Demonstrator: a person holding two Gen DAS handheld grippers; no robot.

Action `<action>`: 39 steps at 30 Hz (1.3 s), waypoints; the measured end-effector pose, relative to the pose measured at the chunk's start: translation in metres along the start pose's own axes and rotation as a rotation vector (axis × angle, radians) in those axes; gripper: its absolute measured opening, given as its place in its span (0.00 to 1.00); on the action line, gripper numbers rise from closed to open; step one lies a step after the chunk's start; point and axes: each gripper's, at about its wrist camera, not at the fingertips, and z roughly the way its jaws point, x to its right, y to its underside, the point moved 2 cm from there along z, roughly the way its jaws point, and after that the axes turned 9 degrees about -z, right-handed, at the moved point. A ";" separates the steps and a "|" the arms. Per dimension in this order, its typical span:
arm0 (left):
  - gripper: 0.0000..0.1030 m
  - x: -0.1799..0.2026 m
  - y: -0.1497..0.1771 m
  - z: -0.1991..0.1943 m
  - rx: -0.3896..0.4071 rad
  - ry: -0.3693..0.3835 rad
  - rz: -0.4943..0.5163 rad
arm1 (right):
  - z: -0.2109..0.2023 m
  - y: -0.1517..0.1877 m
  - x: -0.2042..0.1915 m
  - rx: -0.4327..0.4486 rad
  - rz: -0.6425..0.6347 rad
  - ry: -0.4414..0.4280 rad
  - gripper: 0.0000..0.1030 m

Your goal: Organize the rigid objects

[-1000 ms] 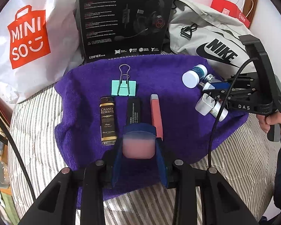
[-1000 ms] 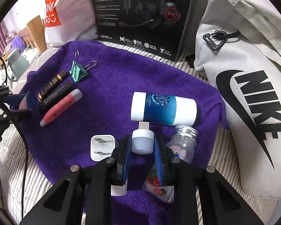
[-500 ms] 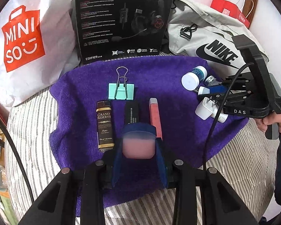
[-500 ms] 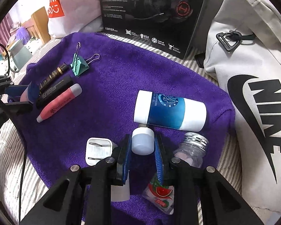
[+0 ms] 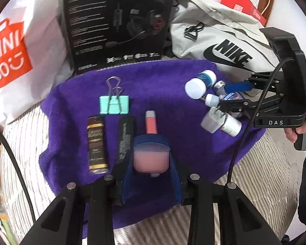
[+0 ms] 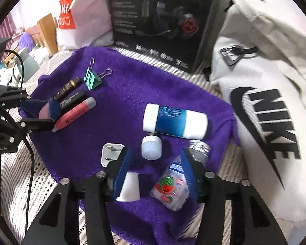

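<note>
The right claw stands spread, the small white USB light lying free between its blades, just below the blue-and-white tube on the purple towel. The left claw pinches a pink block. Likely next: placing that block.

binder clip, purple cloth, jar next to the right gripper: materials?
Binder clip: looks like painted metal, mint body, bare wire handles. Purple cloth: fuzzy pile, probably terry or fleece. Jar: clear, likely plastic, with a ribbed silvery lid that could be metal or metallised plastic.
</note>
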 end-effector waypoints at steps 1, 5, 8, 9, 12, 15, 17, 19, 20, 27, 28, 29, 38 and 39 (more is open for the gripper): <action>0.32 0.003 -0.001 0.002 -0.002 0.002 0.006 | -0.003 0.001 0.001 0.006 0.009 0.003 0.56; 0.32 0.016 -0.003 0.011 -0.021 0.011 0.033 | -0.018 0.014 0.006 0.032 0.066 0.005 0.56; 0.32 0.023 -0.006 0.019 -0.022 0.005 0.050 | -0.026 0.028 0.009 0.038 0.105 0.003 0.56; 0.32 0.024 -0.006 0.019 -0.025 0.008 0.053 | -0.029 0.034 0.009 0.038 0.120 0.000 0.56; 0.32 0.029 -0.010 0.024 -0.034 0.012 0.064 | -0.038 0.052 0.008 0.046 0.157 0.000 0.56; 0.32 0.037 -0.011 0.030 -0.046 0.009 0.095 | -0.047 0.069 0.006 0.062 0.207 -0.027 0.57; 0.32 0.042 -0.010 0.037 -0.062 -0.002 0.114 | -0.049 0.077 0.006 0.065 0.234 -0.038 0.57; 0.32 0.045 -0.010 0.043 -0.073 -0.026 0.128 | -0.052 0.085 0.005 0.067 0.254 -0.044 0.57; 0.32 0.046 -0.010 0.045 -0.077 -0.031 0.135 | -0.054 0.088 0.005 0.070 0.262 -0.048 0.57; 0.32 0.051 -0.010 0.050 -0.085 -0.065 0.161 | -0.059 0.097 -0.002 0.065 0.260 -0.055 0.57; 0.32 0.052 -0.010 0.050 -0.084 -0.068 0.166 | -0.060 0.097 -0.002 0.067 0.260 -0.057 0.57; 0.32 0.052 -0.010 0.050 -0.083 -0.072 0.169 | -0.061 0.098 -0.003 0.069 0.261 -0.058 0.57; 0.34 0.051 -0.005 0.044 -0.098 -0.084 0.143 | -0.065 0.113 -0.007 0.066 0.290 -0.066 0.60; 0.34 0.051 -0.004 0.043 -0.099 -0.088 0.133 | -0.066 0.115 -0.008 0.065 0.292 -0.061 0.60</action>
